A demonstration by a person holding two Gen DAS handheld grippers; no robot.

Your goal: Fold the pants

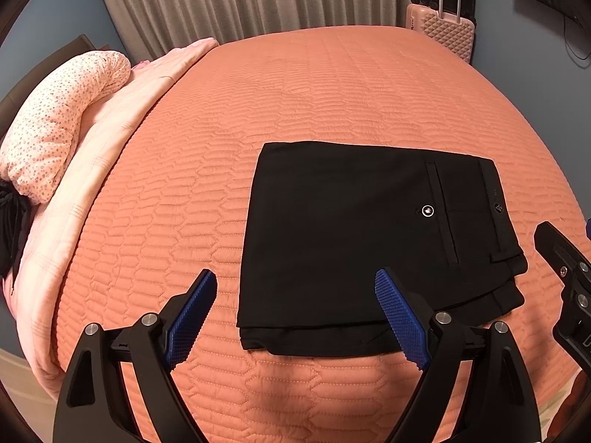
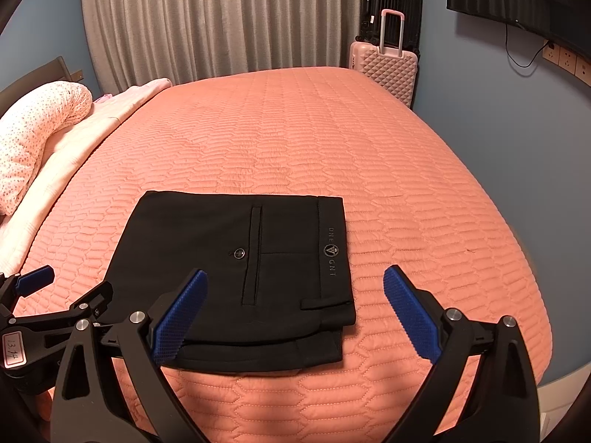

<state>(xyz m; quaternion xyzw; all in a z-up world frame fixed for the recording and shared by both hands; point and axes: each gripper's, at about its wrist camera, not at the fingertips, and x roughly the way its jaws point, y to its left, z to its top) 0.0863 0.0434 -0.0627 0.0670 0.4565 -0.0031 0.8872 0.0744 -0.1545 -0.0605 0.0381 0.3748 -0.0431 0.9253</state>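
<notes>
Both the left gripper (image 1: pixel 295 280) and right gripper (image 2: pixel 295 277) hover spread wide, empty, above an orange quilted bed (image 2: pixel 295 140). Black pants (image 2: pixel 236 277) lie folded square near its front edge, waistband lettered "DNE GNT". Beyond stand a pink suitcase (image 2: pixel 388 66) and grey curtains (image 2: pixel 221 18).

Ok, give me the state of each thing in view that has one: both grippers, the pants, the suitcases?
Left gripper: open, holding nothing.
Right gripper: open, holding nothing.
Black trousers: folded flat on orange quilted bedspread.
Pink hard-shell suitcase: upright, handle extended.
Black suitcase: upright.
</notes>
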